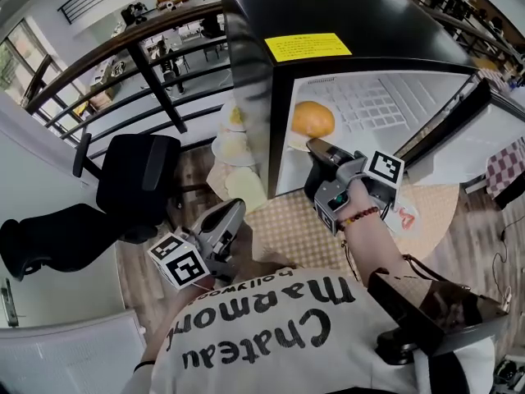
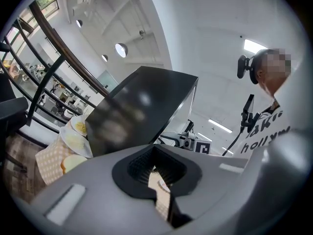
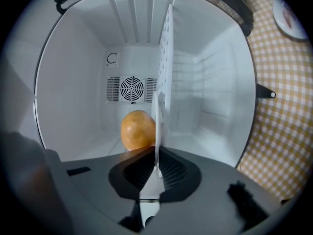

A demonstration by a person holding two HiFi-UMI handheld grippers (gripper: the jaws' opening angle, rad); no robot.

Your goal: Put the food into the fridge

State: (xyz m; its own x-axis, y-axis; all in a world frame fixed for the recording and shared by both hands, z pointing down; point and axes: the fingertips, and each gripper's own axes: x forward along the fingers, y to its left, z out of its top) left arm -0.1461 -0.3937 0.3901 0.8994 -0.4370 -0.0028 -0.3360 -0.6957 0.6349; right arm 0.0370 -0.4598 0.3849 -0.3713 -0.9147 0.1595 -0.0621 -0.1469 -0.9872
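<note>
A black mini fridge [image 1: 344, 6] stands open on the table, its inside white. My right gripper [image 1: 316, 148] is shut on the rim of a white plate [image 1: 297, 142] that carries a round golden bun [image 1: 312, 119], held just inside the fridge opening. In the right gripper view the plate [image 3: 164, 82] shows edge-on between the jaws of that gripper [image 3: 154, 168], with the bun [image 3: 138, 129] beside it and the fan vent [image 3: 131, 88] on the back wall. My left gripper [image 1: 234, 212] hangs low by the table edge, shut and holding nothing [image 2: 159, 180].
More plates of food [image 1: 234, 150] [image 2: 76, 141] sit on the checked tablecloth [image 1: 287, 228] left of the fridge. Another small plate [image 1: 402, 218] lies by the open door [image 1: 459, 121]. A black office chair [image 1: 131, 179] and a railing stand to the left.
</note>
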